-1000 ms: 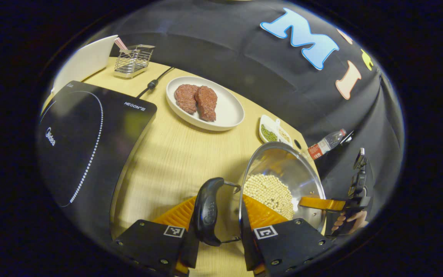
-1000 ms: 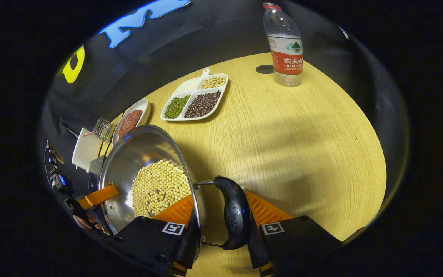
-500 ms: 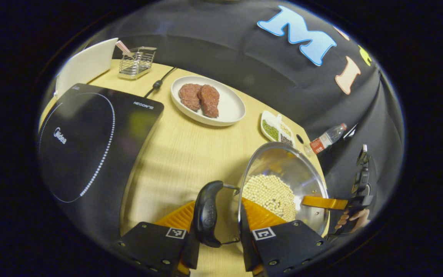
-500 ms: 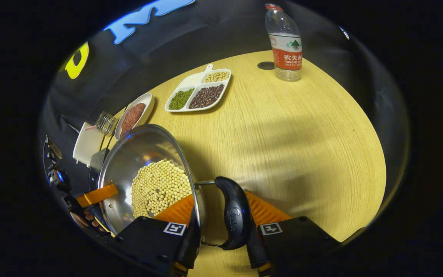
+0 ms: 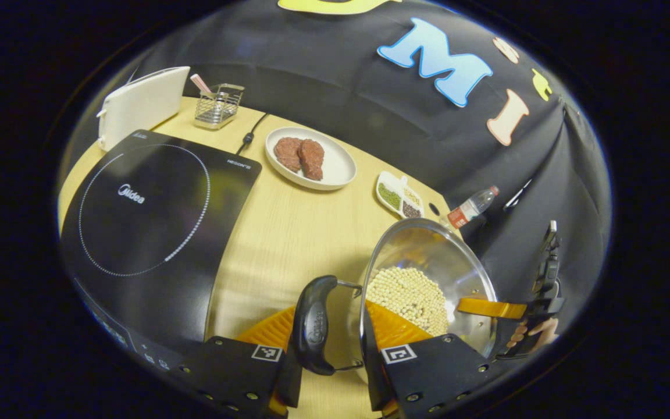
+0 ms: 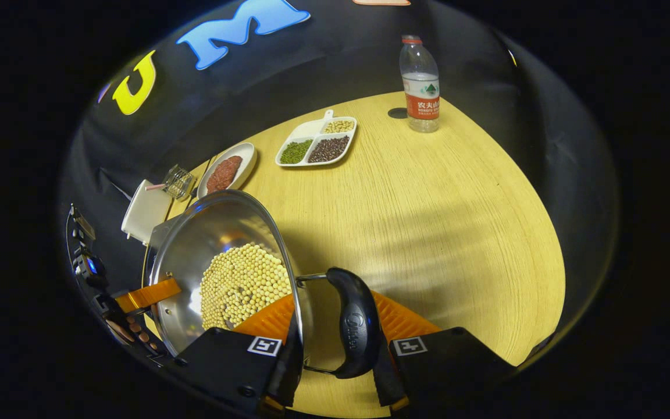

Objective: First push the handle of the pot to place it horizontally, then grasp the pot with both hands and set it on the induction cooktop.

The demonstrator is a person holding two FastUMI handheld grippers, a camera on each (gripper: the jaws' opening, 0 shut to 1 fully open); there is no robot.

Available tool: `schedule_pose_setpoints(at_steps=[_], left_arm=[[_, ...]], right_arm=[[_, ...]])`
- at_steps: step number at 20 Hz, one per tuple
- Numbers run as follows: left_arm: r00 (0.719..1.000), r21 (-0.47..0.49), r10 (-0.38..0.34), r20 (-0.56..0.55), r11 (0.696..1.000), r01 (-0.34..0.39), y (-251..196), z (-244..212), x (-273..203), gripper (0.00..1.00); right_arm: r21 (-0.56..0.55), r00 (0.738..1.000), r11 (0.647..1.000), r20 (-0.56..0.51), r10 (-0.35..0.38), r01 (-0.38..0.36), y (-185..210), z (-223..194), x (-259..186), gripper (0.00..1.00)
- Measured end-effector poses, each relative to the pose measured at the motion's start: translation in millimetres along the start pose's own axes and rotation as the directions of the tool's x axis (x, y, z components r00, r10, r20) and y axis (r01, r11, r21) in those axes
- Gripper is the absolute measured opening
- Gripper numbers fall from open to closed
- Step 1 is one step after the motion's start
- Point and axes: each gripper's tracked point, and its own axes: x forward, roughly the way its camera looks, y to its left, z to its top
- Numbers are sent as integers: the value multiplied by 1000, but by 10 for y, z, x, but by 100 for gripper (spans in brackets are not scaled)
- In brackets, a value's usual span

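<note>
Near the table's (image 5: 288, 233) front edge, right of the induction cooktop (image 5: 149, 215), we hold the pot (image 5: 428, 279): left gripper (image 5: 335, 343) and right gripper (image 6: 335, 343) each clamp a side handle. Bean-laden steel feels heavy, rigid, slippery; handles give the safest purchase.

Black gripper (image 5: 329, 343) housings, square coded tags, small screws
</note>
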Motion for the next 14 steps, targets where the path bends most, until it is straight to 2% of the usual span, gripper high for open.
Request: schedule_pose_setpoints(at_steps=[3, 4, 6, 10, 11, 14], left_arm=[[1000, -13, -9, -2, 1000, 8, 15, -18, 42, 46], [1000, -11, -12, -1, 1000, 12, 30, -24, 56, 50], [1000, -11, -17, 0, 1000, 17, 48, -5, 52, 47], [1000, -12, -13, 12, 1000, 13, 71, 11, 61, 46], [1000, -19, -12, 14, 1000, 13, 54, 7, 48, 49], [1000, -34, -7, 20, 999, 8, 52, 27, 17, 46]], right_arm=[[-4, 1000, 1000, 19, -4, 4, 157, -90, -195, 55], [-3, 1000, 1000, 24, -4, 4, 217, -126, -248, 55], [-2, 1000, 1000, 25, -4, 4, 321, -212, -349, 55], [15, 1000, 1000, 17, 9, -9, 613, -363, -397, 55], [9, 1000, 1000, 19, 15, -15, 693, -378, -384, 52], [-5, 999, 1000, 24, 26, -26, 930, -416, -366, 55]])
